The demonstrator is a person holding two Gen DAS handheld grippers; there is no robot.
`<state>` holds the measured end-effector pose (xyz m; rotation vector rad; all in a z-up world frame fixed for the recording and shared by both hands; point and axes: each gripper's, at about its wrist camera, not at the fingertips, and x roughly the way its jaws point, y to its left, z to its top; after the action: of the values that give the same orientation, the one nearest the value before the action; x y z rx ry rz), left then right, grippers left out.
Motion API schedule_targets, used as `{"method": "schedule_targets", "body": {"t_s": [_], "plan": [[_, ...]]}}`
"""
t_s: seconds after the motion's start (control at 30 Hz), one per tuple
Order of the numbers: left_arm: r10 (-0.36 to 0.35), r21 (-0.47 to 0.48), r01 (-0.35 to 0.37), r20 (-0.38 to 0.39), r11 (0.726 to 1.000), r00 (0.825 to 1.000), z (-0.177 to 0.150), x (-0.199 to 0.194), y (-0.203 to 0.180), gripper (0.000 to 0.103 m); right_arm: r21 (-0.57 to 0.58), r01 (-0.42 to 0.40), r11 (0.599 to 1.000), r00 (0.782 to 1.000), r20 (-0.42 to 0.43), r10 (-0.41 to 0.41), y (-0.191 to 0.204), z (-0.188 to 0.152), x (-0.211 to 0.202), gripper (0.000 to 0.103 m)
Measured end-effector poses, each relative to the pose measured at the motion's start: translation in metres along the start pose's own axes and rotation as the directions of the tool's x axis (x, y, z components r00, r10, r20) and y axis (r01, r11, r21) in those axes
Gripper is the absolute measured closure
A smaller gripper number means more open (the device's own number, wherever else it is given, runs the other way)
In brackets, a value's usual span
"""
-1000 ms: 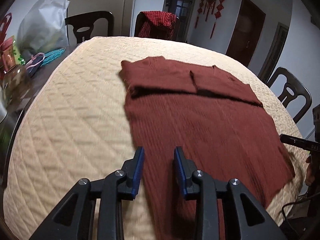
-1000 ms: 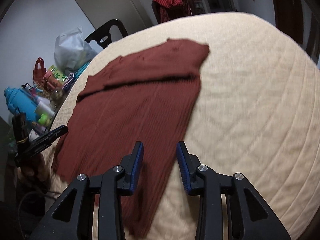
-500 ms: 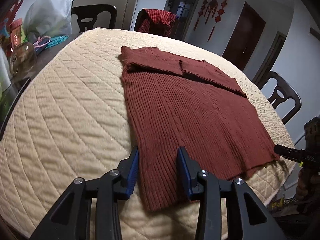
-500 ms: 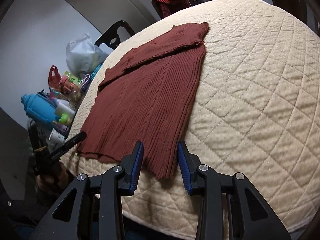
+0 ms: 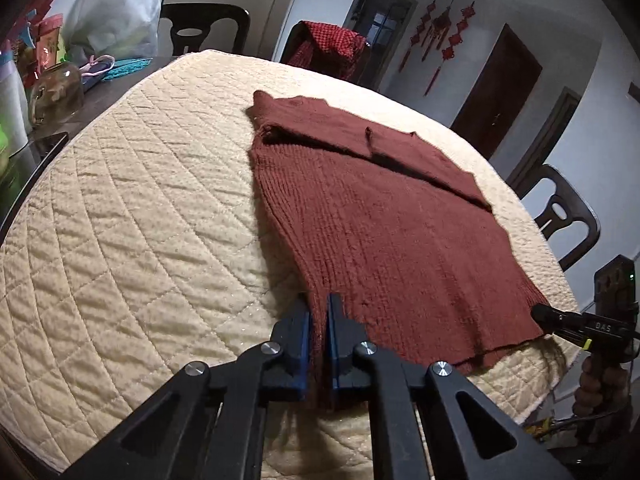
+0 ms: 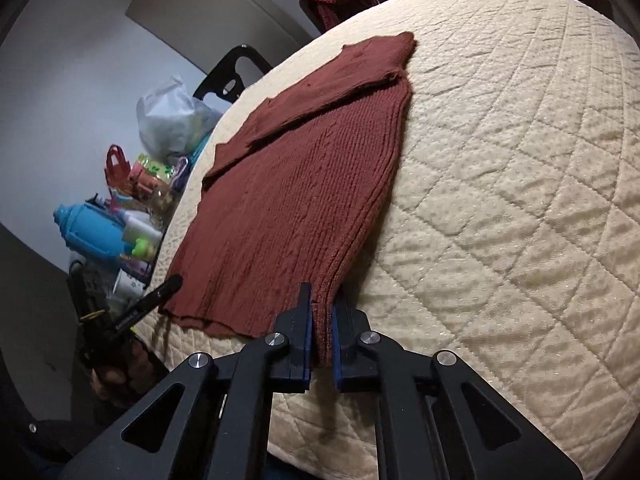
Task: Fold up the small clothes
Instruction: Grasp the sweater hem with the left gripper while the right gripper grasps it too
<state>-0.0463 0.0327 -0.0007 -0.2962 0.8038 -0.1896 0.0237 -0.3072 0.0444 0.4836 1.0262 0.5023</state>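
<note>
Left wrist view: the maroon sweater point(image 5: 392, 216) is laid flat on the quilted worktop point(image 5: 132, 216), its sleeves folded across the chest at the far end so that a plain rectangle is left to fold; the hem lies nearest the cameras, at the worktop's near edge. The left claw point(image 5: 319, 344) is clamped on the hem's left corner, the knit pinched between its blue pads; the right claw point(image 6: 321, 336) is seen clamped likewise on the hem's right corner in the right wrist view. Both corners are judged to be held so that the hem can be lifted evenly and carried toward the collar without the cloth skewing. Both claws are held low and near level, fingers pointed forward along the sweater's length, each at the worktop's near edge; the right claw's tip point(image 5: 560, 318) and the hand gripping it are visible at the far right of the left view.
</note>
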Motion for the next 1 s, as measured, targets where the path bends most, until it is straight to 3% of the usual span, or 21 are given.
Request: {"method": "schedule_targets", "body": {"t_s": [0.23, 0.5, 0.67, 1.0], "plan": [[-0.097, 0.001, 0.098, 0.099, 0.995, 0.99, 0.003, -0.039, -0.002, 0.094, -0.037, -0.033, 0.999, 0.993, 0.111, 0.037, 0.006, -0.005, -0.052, 0.097], [-0.138, -0.007, 0.141, 0.153, 0.99, 0.979, 0.019, -0.045, -0.009, 0.094, -0.057, -0.069, 0.996, 0.987, 0.138, 0.077, 0.009, 0.002, -0.058, 0.097], [-0.134, -0.017, 0.141, 0.212, 0.99, 0.968, 0.043, -0.048, -0.006, 0.094, -0.082, -0.102, 0.991, 0.973, 0.197, 0.116, 0.018, 0.031, -0.063, 0.097], [-0.109, 0.005, 0.112, 0.258, 0.994, 0.96, 0.129, -0.02, -0.007, 0.094, -0.12, -0.11, 0.987, 0.959, 0.248, 0.137, 0.029, 0.117, -0.047, 0.097]]}}
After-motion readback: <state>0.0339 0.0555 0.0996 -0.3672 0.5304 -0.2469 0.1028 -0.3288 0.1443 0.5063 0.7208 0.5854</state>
